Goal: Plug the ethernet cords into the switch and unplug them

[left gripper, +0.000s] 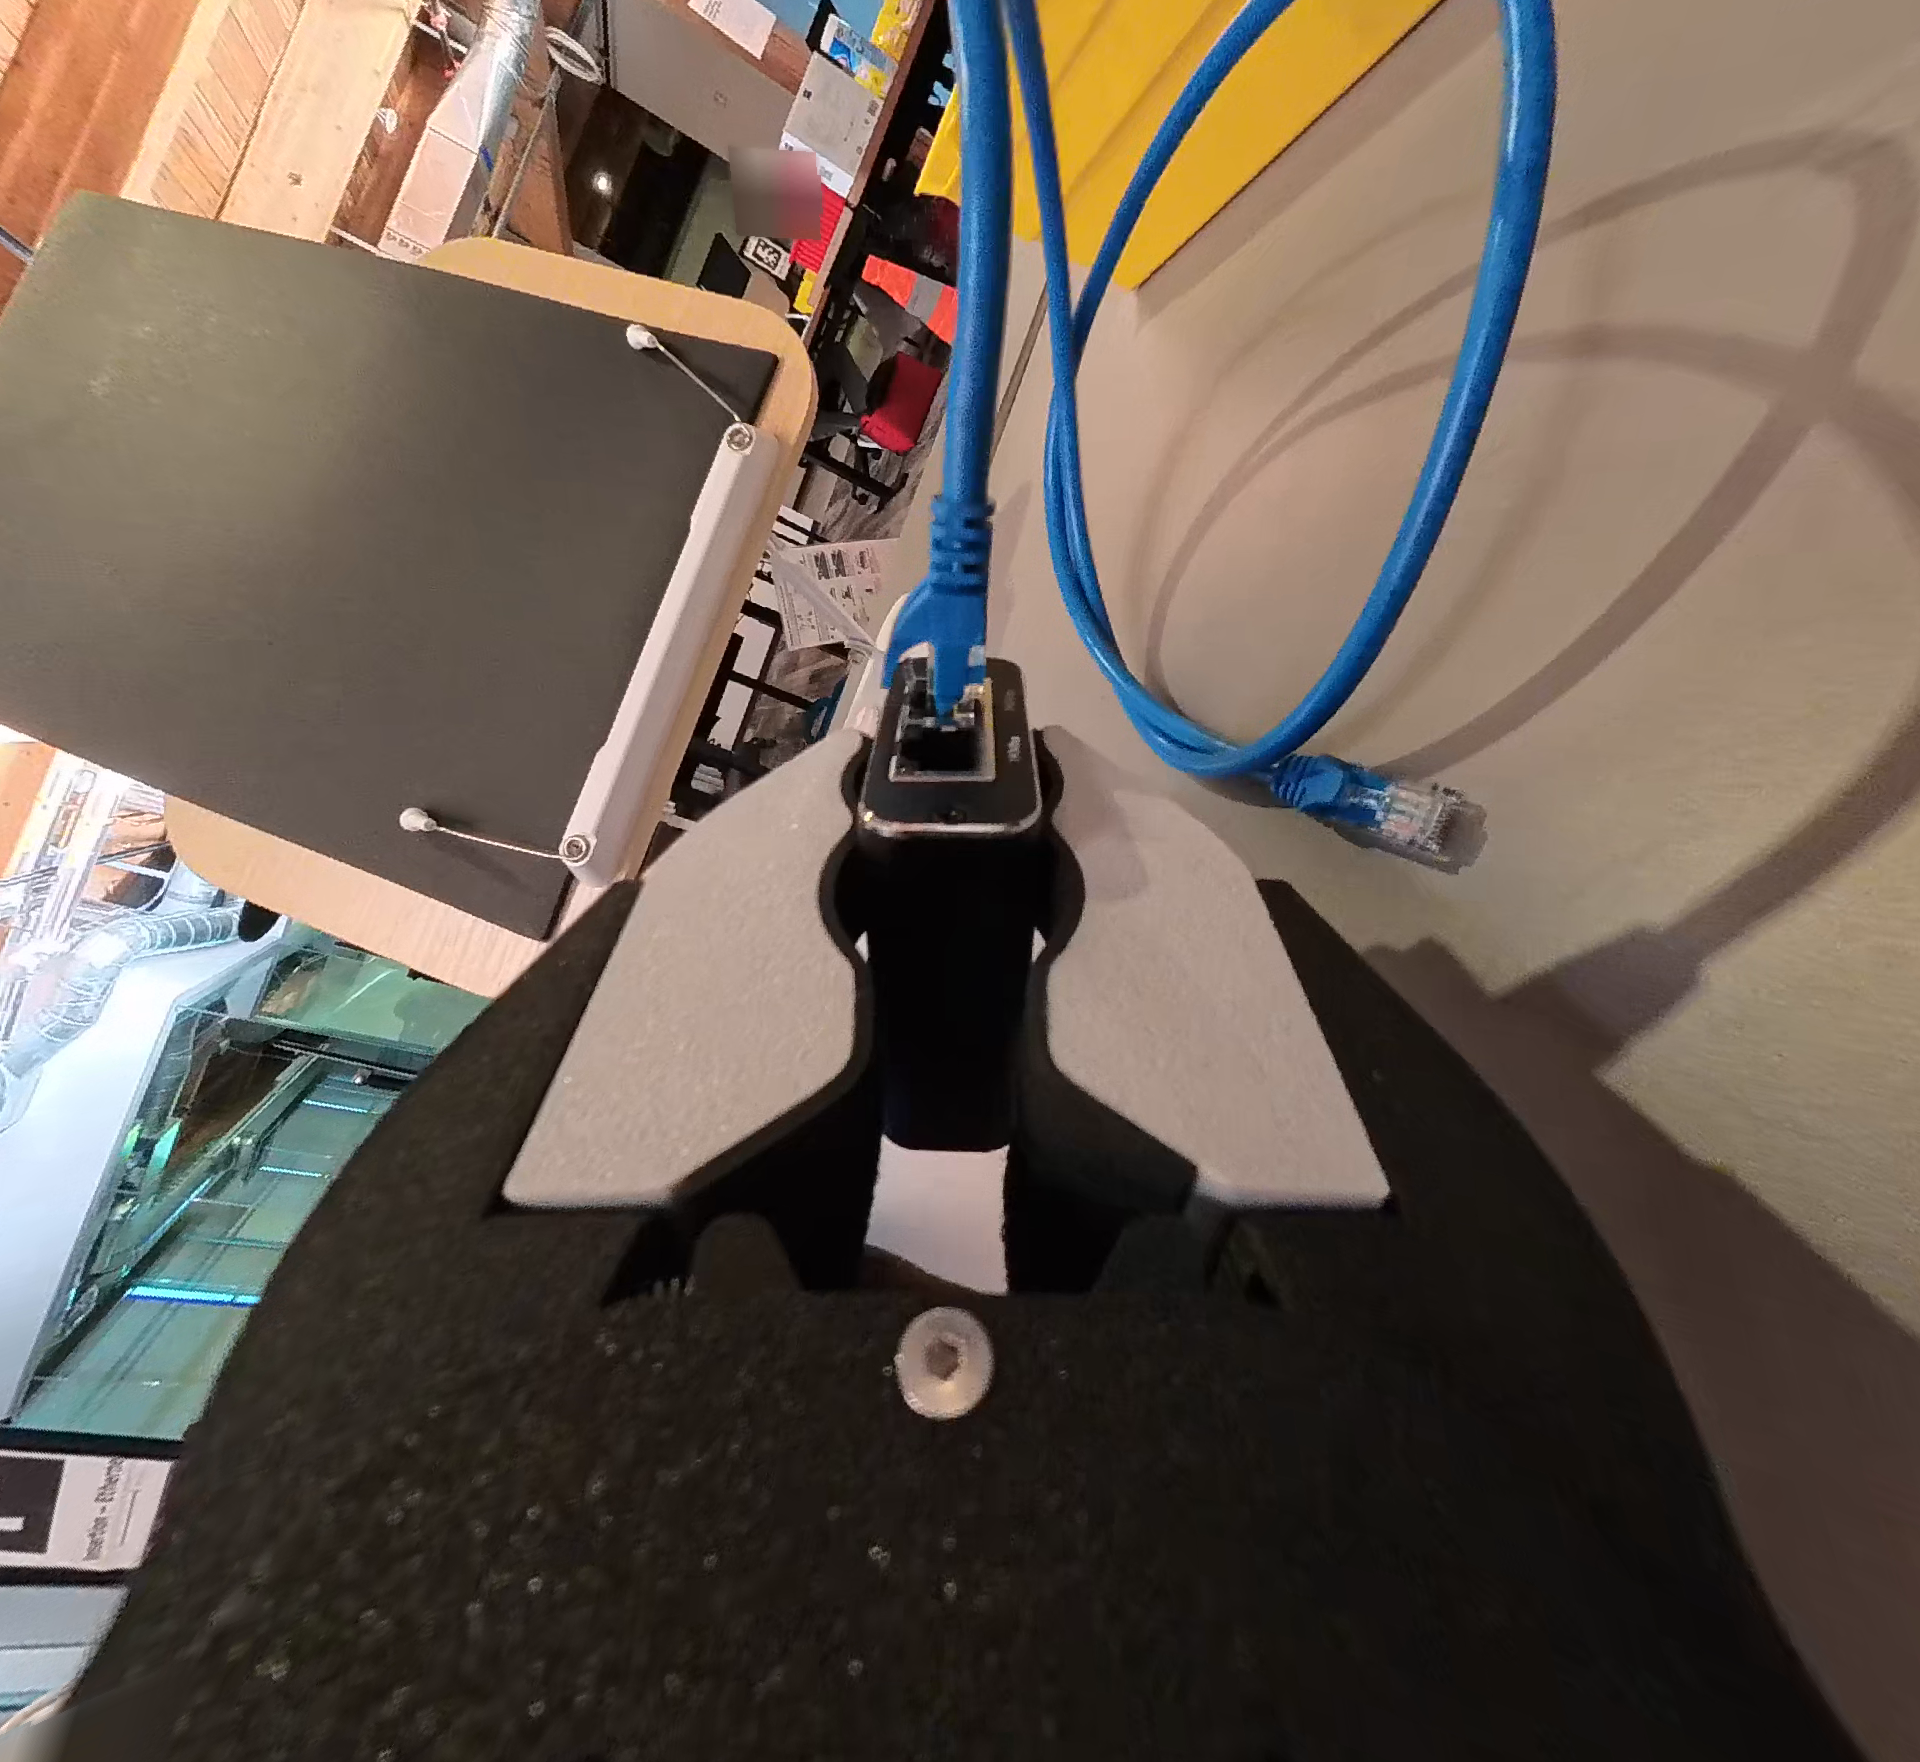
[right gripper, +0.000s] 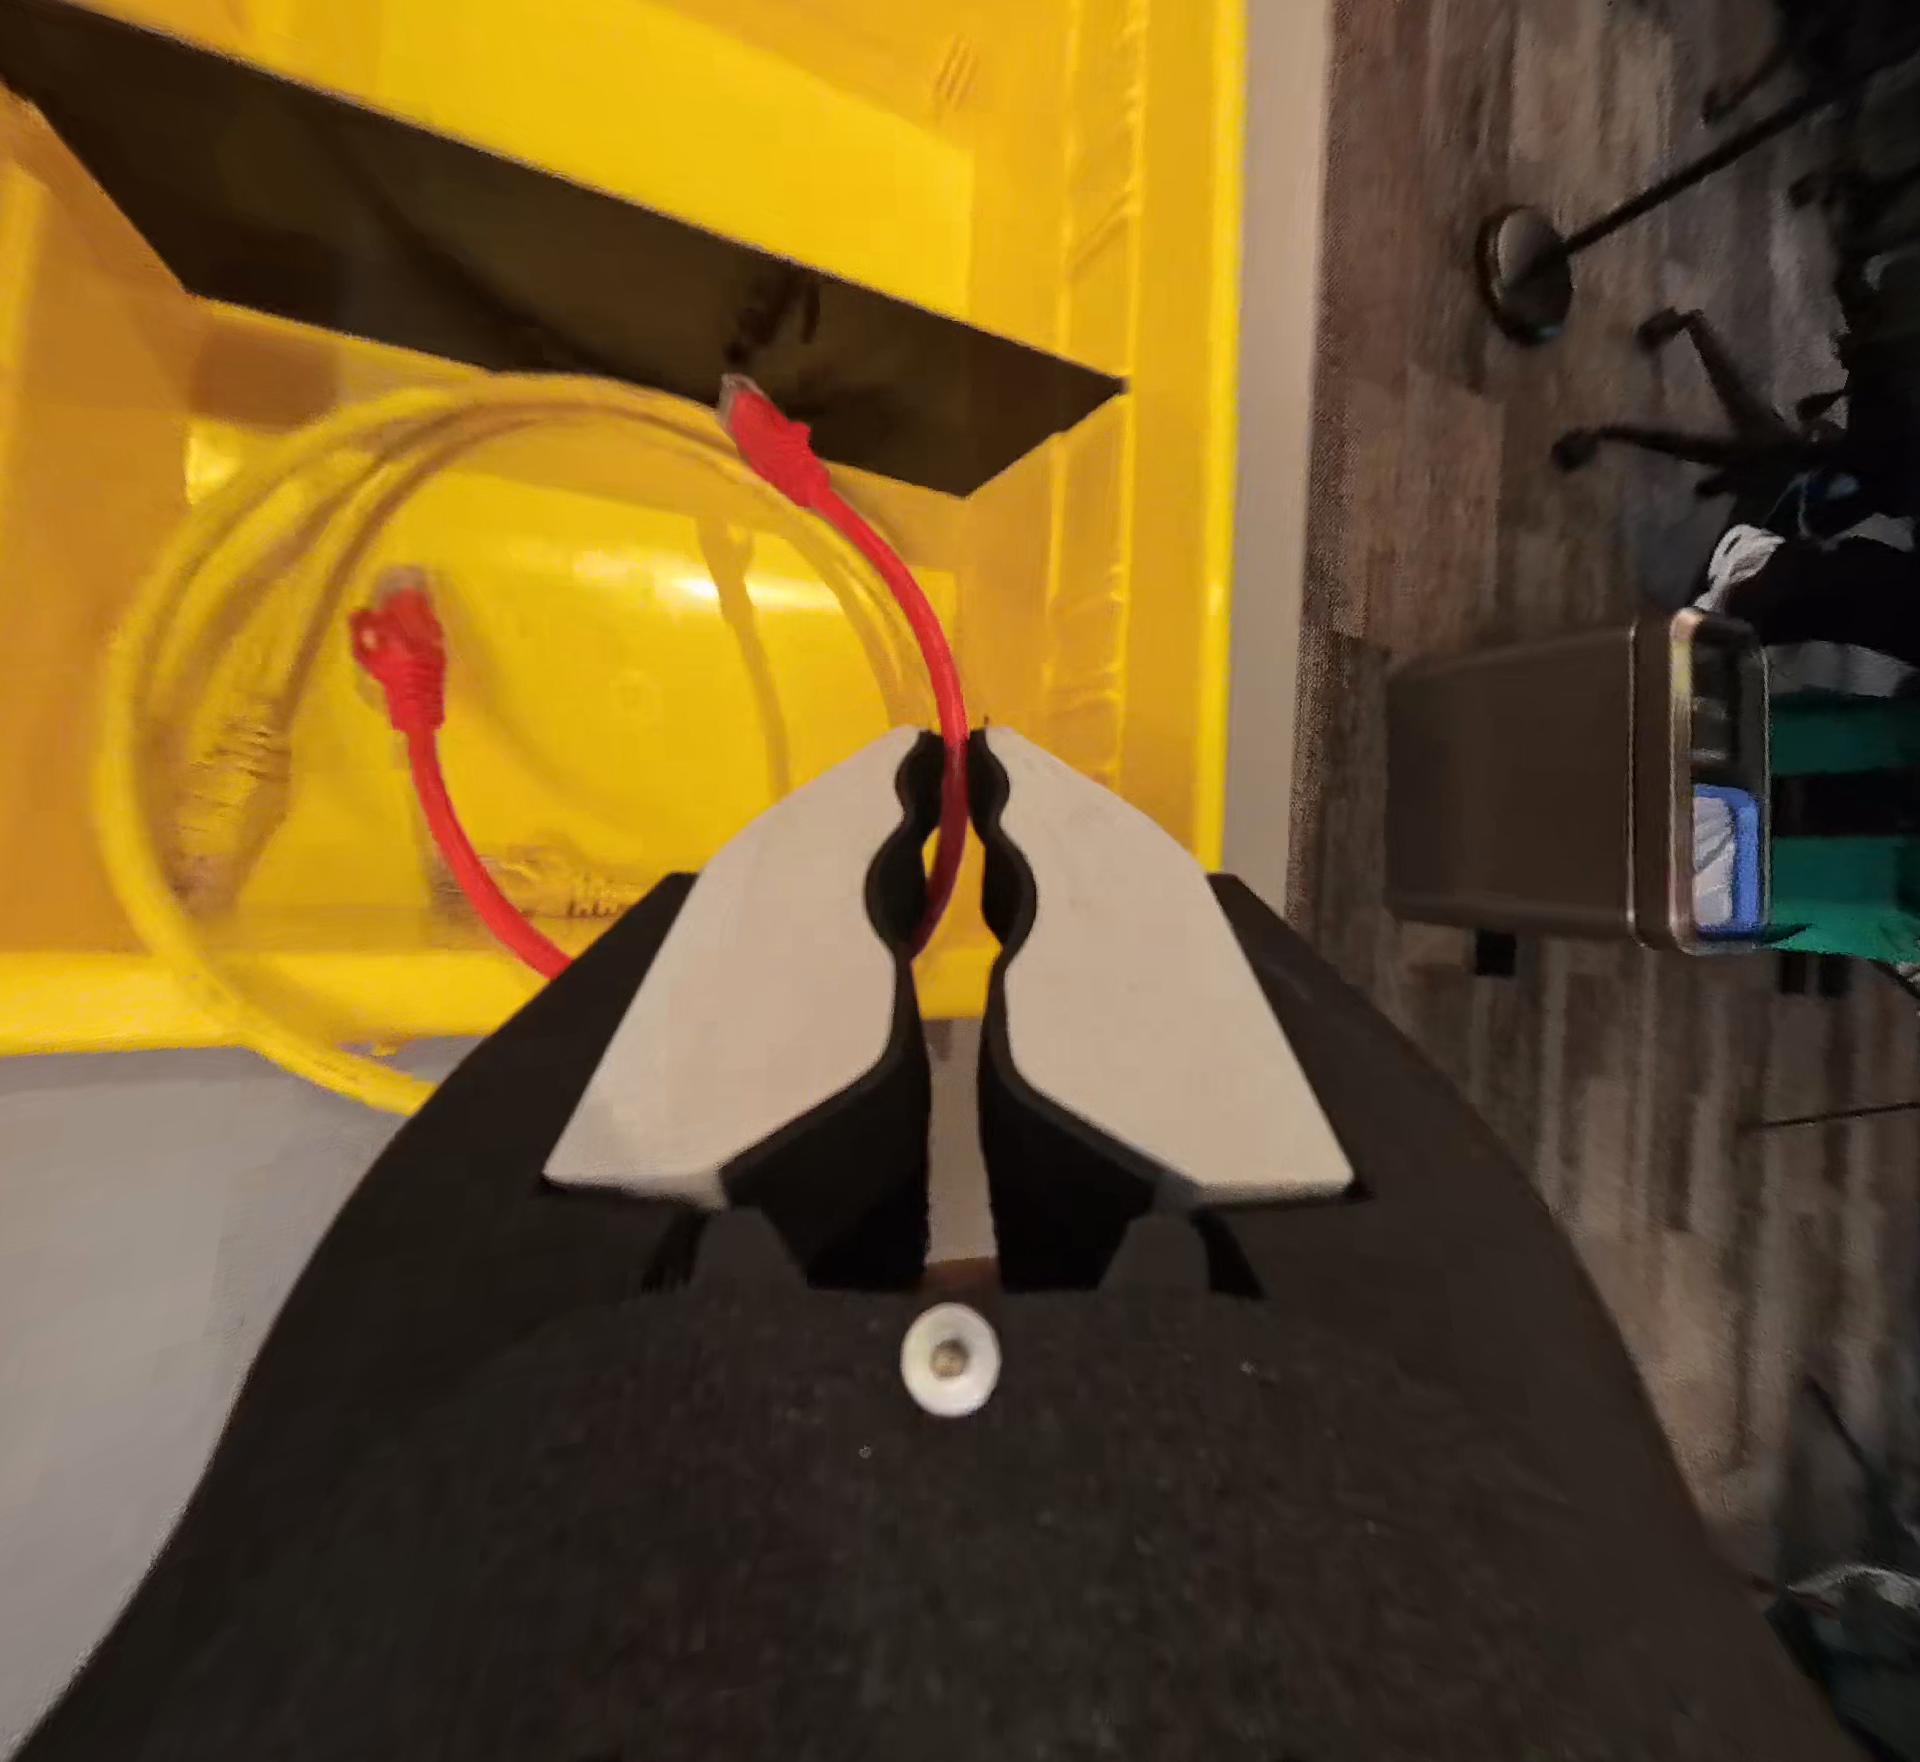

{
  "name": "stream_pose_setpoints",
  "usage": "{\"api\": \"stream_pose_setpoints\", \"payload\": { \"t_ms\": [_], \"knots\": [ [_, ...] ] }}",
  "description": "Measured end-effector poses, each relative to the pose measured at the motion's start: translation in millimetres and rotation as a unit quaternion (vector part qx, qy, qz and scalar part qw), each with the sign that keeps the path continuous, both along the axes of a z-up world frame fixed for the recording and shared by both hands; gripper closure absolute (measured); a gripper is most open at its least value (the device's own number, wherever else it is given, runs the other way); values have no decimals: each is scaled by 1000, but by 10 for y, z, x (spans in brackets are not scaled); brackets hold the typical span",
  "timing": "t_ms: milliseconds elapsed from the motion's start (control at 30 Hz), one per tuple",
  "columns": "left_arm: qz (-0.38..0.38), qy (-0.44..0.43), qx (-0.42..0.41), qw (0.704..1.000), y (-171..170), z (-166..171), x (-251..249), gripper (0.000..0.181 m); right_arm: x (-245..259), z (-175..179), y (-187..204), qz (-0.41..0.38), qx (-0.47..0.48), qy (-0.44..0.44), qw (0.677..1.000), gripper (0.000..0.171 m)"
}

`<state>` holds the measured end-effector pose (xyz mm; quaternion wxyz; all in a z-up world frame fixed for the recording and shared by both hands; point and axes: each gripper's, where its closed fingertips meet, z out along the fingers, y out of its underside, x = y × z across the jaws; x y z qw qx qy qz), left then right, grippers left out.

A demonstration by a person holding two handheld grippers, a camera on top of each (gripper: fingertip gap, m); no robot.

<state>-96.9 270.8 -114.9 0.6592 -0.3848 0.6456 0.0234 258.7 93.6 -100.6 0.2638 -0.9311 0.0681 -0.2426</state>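
My left gripper (left gripper: 954,782) is shut on a black switch (left gripper: 951,762), held off the table with its ports facing away. A blue ethernet cord (left gripper: 1496,278) has one plug (left gripper: 940,616) in a far port; its loop hangs down and the free plug (left gripper: 1387,808) rests on the table. The switch also shows at the right of the right wrist view (right gripper: 1579,793). My right gripper (right gripper: 945,741) is shut on a short red cord (right gripper: 914,600), both red plugs (right gripper: 774,439) free over the yellow bin (right gripper: 1164,258). A yellow cord (right gripper: 218,725) lies coiled in the bin.
A beige table (left gripper: 1558,881) carries the yellow bin (left gripper: 1226,29). A black panel on a wooden board (left gripper: 343,549) stands left in the left wrist view. A black divider (right gripper: 520,258) crosses the bin. Beyond the table edge are carpet and chair bases (right gripper: 1558,258). Spacing between my two grippers at the tips: around 40 centimeters.
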Motion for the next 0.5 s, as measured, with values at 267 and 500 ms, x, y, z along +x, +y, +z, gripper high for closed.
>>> {"api": "stream_pose_setpoints", "payload": {
  "t_ms": [267, 500],
  "knots": [
    [-14, -8, 12, 1000, -72, 51, 5, 155, 214, -109, 44, -27, -83, -63, 994, 145],
    [-64, -11, -25, 998, -214, 27, 44, 155, -2384, 794, 589, 417, 207, 79, 881, 138]
  ]
}}
